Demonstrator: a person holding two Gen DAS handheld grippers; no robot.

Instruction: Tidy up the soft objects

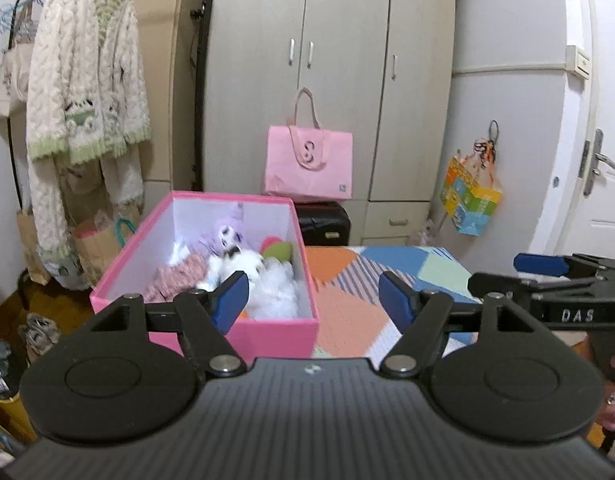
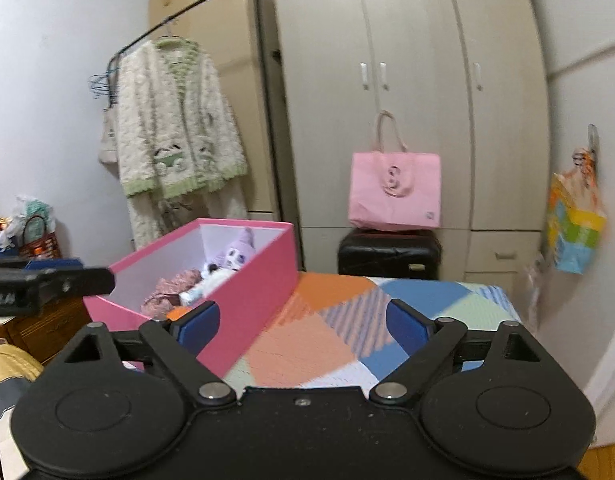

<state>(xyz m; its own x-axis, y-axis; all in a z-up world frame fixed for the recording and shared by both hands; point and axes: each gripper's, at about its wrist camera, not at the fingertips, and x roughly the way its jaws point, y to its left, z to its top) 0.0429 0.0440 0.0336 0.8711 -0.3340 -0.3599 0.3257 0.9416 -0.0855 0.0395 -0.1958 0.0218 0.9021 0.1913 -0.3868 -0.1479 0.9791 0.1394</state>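
Note:
A pink box [image 1: 267,334] with a white inside stands at the left of a patchwork-covered table [image 1: 347,312]. It holds several soft toys: a purple plush doll [image 1: 227,234], a white fluffy toy [image 1: 267,284], a pink knitted piece [image 1: 179,274] and a green and red toy [image 1: 277,249]. My left gripper [image 1: 313,300] is open and empty, just in front of the box's near right corner. My right gripper [image 2: 303,326] is open and empty over the table, right of the box [image 2: 251,292]. The purple doll [image 2: 237,254] and the pink piece [image 2: 173,286] show in the right wrist view.
A grey wardrobe [image 1: 339,60] stands behind the table, with a pink tote bag [image 1: 309,164] on a black case [image 1: 325,222]. A fluffy cardigan [image 1: 83,80] hangs on a rack at left. A colourful bag [image 1: 471,196] hangs at right beside a white door [image 1: 603,140].

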